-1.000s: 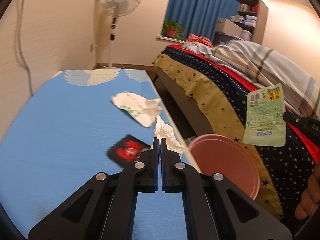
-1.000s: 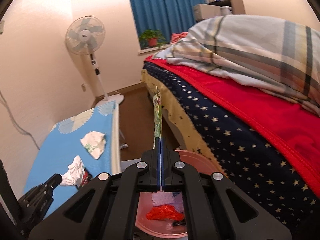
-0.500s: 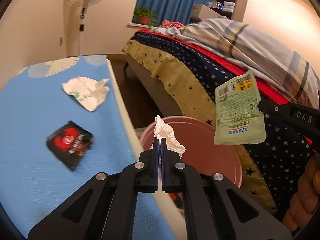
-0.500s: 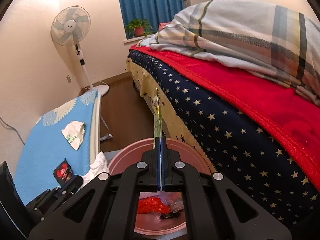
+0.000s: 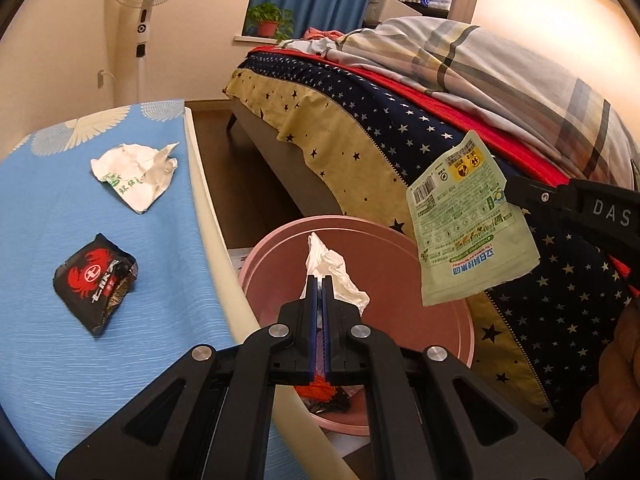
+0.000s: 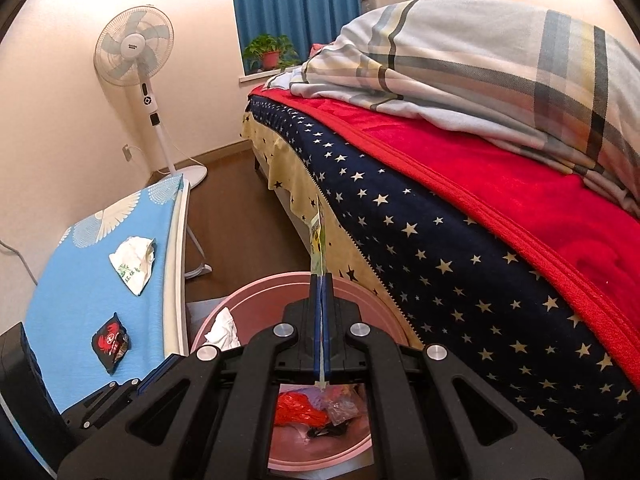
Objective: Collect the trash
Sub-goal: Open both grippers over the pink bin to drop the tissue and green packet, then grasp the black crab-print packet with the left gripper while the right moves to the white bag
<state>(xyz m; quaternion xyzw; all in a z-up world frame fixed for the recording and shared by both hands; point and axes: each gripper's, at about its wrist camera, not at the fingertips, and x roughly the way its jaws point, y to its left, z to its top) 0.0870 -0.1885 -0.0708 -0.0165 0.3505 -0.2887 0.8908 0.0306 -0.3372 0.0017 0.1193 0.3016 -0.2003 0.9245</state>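
My left gripper (image 5: 319, 280) is shut on a crumpled white tissue (image 5: 334, 270), held over the open mouth of the pink bin (image 5: 448, 312). My right gripper (image 6: 321, 278) is shut on a flat pale-green wrapper (image 6: 319, 240), seen edge-on above the pink bin (image 6: 384, 300). In the left wrist view that green wrapper (image 5: 468, 224) hangs to the right over the bin's rim, pinched by the right gripper (image 5: 514, 194). The tissue (image 6: 222, 330) and left gripper (image 6: 176, 360) show at the bin's left edge. Red and clear trash (image 6: 304, 408) lies in the bin.
On the blue board (image 5: 60, 360) lie a black packet with a red crab print (image 5: 98, 280) and a crumpled white paper with green print (image 5: 138, 174). A bed with a star-patterned cover (image 6: 440, 248) runs along the right. A standing fan (image 6: 136, 56) stands by the far wall.
My left gripper carried the tissue rightward off the blue board and down over the pink bin. The right gripper stayed above the bin with the green wrapper, tipping slightly.
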